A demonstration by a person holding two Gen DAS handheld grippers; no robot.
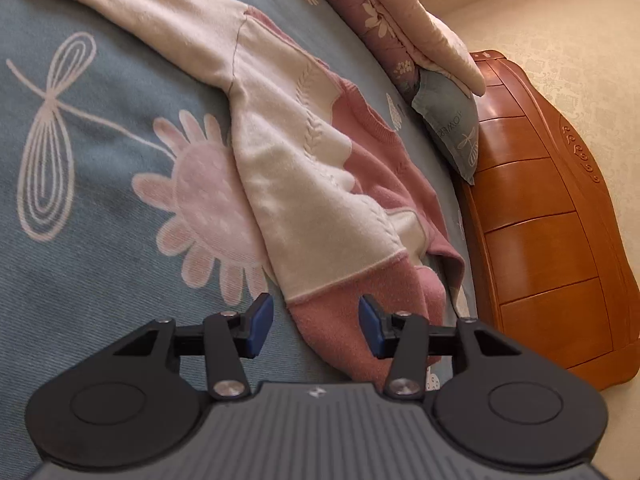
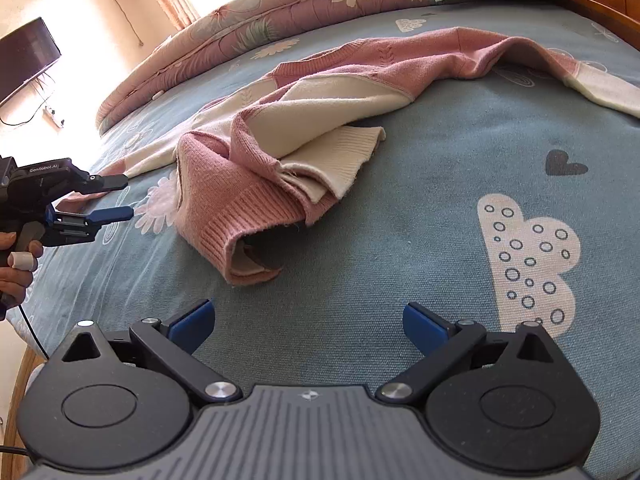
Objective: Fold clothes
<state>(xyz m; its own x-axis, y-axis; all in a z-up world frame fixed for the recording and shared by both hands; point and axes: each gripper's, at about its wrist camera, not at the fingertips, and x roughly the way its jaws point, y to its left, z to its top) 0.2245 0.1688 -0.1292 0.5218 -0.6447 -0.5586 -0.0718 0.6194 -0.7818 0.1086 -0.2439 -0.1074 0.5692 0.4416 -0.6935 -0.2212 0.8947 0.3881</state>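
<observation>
left gripper (image 2: 120, 198) black, blue pads | right gripper (image 2: 308, 330) black, grey ribbed body, silver screws

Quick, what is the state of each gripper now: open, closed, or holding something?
Left gripper: open, holding nothing; the pink sweater cuff lies below its jaws.
Right gripper: open wide, empty, above the bedsheet.

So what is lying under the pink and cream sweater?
The sweater lies on the blue patterned bedsheet. A pink flower print shows partly beside it; anything beneath is covered.
</observation>
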